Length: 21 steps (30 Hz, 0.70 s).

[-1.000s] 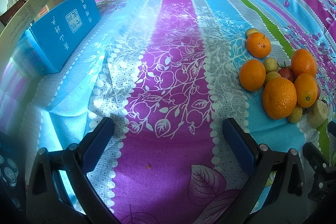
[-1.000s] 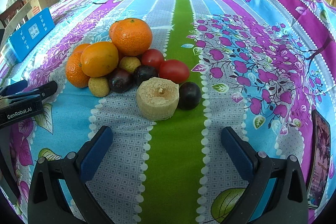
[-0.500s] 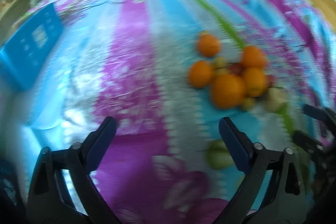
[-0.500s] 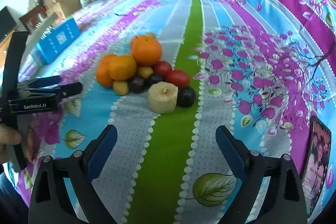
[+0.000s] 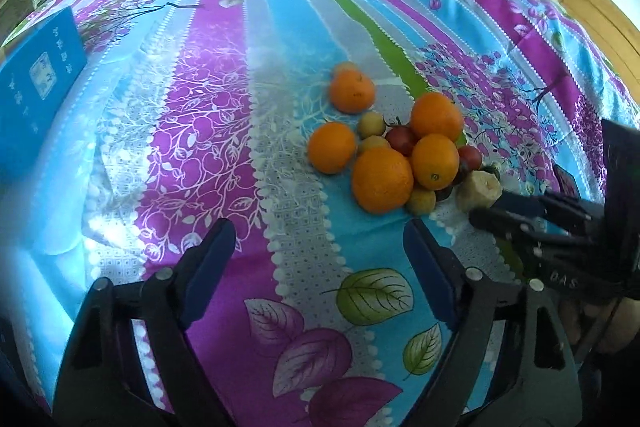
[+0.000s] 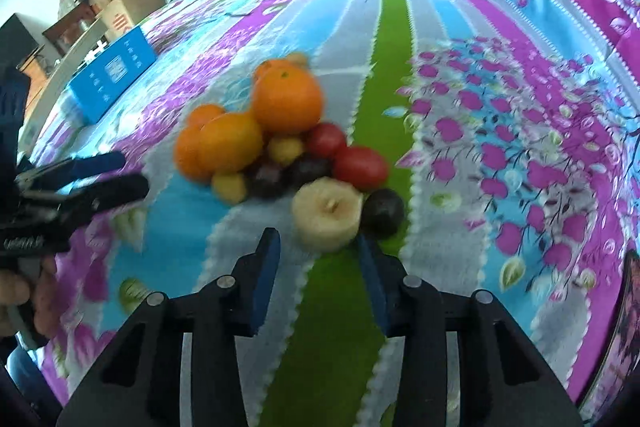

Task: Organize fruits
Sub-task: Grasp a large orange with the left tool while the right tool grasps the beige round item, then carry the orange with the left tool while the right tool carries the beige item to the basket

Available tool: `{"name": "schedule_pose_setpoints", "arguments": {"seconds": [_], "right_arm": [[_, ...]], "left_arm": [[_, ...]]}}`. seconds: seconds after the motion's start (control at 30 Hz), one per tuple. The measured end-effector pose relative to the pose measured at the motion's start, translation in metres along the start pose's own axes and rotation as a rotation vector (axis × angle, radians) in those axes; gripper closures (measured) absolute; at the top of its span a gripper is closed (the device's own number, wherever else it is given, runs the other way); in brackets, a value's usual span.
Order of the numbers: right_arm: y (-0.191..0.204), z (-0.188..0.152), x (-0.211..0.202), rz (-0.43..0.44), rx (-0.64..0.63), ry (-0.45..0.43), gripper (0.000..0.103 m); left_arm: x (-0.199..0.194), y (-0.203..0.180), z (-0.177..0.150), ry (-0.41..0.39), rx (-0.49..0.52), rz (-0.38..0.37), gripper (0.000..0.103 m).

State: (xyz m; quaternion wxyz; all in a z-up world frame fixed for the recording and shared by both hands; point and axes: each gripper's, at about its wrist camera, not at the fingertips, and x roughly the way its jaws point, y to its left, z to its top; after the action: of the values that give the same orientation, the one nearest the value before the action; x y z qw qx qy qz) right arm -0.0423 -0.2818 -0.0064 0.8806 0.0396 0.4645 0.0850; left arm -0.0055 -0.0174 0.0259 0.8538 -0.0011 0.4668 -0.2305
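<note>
Two grippers hover over the bedspread [image 5: 288, 267]: the right gripper [image 6: 318, 261], fingers narrowed but empty, just before the peeled fruit [image 6: 326, 213] fronting the fruit pile [image 6: 256, 131], the left gripper [image 5: 320, 255] spread wide beside it.

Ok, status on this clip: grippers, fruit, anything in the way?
Left gripper open, empty, short of the pile. Right gripper open, closing on the pale peeled fruit. Dark plum touching that fruit's right side.

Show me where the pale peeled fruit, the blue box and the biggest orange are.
pale peeled fruit [image 6: 326, 213]: right wrist view, on its flat top.
blue box [image 6: 114, 77]: right wrist view, on its printed face.
biggest orange [image 6: 287, 101]: right wrist view, on its front skin.
</note>
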Motion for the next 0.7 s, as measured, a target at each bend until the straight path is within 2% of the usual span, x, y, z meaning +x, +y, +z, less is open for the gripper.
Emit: {"name": "schedule_pose_setpoints", "arguments": {"seconds": [0.1, 0.13, 0.17, 0.2, 0.23, 0.3, 0.37, 0.47, 0.63, 0.67, 0.7], "right_arm": [[0.004, 0.004, 0.008, -0.002, -0.020, -0.017, 0.052], [0.005, 0.004, 0.011, -0.006, -0.025, -0.013, 0.052], [0.004, 0.004, 0.010, -0.010, -0.028, -0.010, 0.057], [0.003, 0.004, 0.009, -0.020, -0.023, -0.009, 0.062], [0.001, 0.003, 0.008, -0.016, -0.013, -0.006, 0.062], [-0.005, -0.001, 0.000, 0.005, 0.015, -0.007, 0.062], [-0.008, -0.007, -0.008, 0.012, 0.035, -0.018, 0.062], [-0.011, -0.017, -0.018, 0.020, 0.060, -0.025, 0.062], [-0.010, -0.021, -0.020, 0.031, 0.059, -0.023, 0.062], [-0.010, -0.021, -0.020, 0.031, 0.059, -0.024, 0.062], [-0.010, -0.020, -0.020, 0.030, 0.057, -0.025, 0.062]], "left_arm": [[0.009, 0.003, 0.005, 0.009, 0.019, -0.004, 0.017], [0.012, 0.002, 0.006, 0.021, 0.023, -0.011, 0.017], [0.015, 0.000, 0.007, 0.034, 0.036, -0.029, 0.018], [0.015, -0.003, 0.007, 0.038, 0.052, -0.049, 0.025], [0.015, -0.007, 0.006, 0.044, 0.069, -0.079, 0.030], [0.014, -0.011, 0.004, 0.053, 0.078, -0.140, 0.049], [0.019, -0.014, 0.004, 0.062, 0.076, -0.168, 0.056], [0.025, -0.017, 0.009, 0.039, 0.075, -0.163, 0.056], [0.031, -0.016, 0.020, 0.015, 0.037, -0.200, 0.056], [0.031, -0.016, 0.021, 0.014, 0.038, -0.208, 0.056], [0.031, -0.017, 0.021, 0.012, 0.041, -0.213, 0.062]]}}
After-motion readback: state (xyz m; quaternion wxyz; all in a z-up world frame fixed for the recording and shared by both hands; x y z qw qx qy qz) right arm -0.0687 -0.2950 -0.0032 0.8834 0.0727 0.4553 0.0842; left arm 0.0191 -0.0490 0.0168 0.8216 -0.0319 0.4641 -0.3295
